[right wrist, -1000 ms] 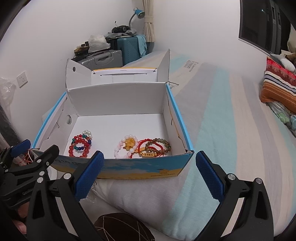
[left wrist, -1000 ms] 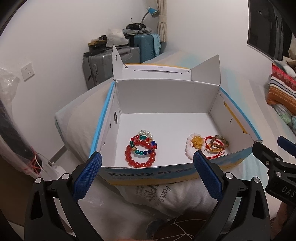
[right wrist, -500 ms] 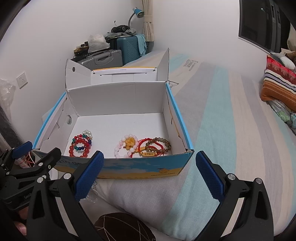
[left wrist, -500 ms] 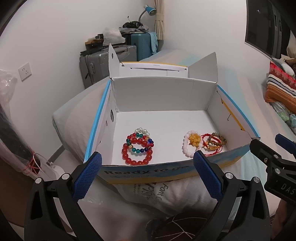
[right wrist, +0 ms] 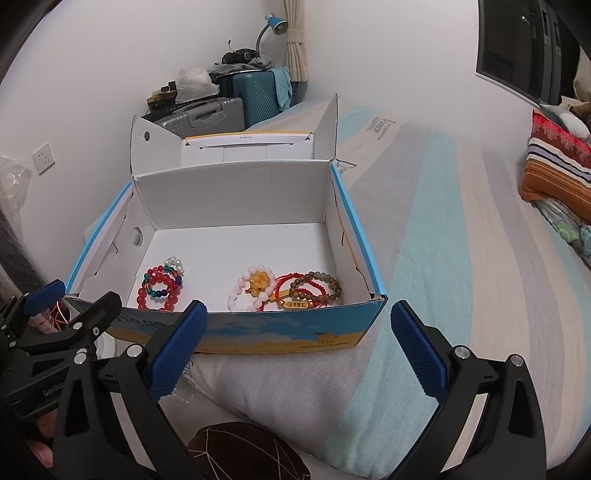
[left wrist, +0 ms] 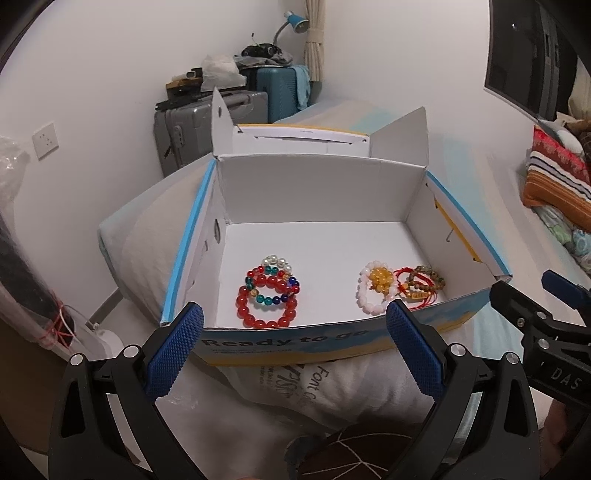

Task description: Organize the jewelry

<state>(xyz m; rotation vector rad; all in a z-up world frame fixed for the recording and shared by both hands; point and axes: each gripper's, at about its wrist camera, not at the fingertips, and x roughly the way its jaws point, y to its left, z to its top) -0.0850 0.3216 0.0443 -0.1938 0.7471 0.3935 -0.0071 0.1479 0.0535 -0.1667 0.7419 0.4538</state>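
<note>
Both tongs, left (left wrist: 293, 334) and right (right wrist: 297, 339), released w/ nothing held, have backed off slightly from open white-lined cardboard box (left wrist: 317, 195); bead bracelets lie inside: red/blue cluster (left wrist: 269, 297) near-left, pink/amber/brown cluster (left wrist: 397, 286) near-right, i.e. grouped.

I'm in a home bedroom, striped bed (right wrist: 443, 258) filling the right of the frame, folded blankets (right wrist: 554, 173) at the right edge, suitcases (right wrist: 236, 107) stacked in the upper-centre corner, desk lamp (right wrist: 271, 26) above them, wall socket (right wrist: 43, 158) at left
</note>
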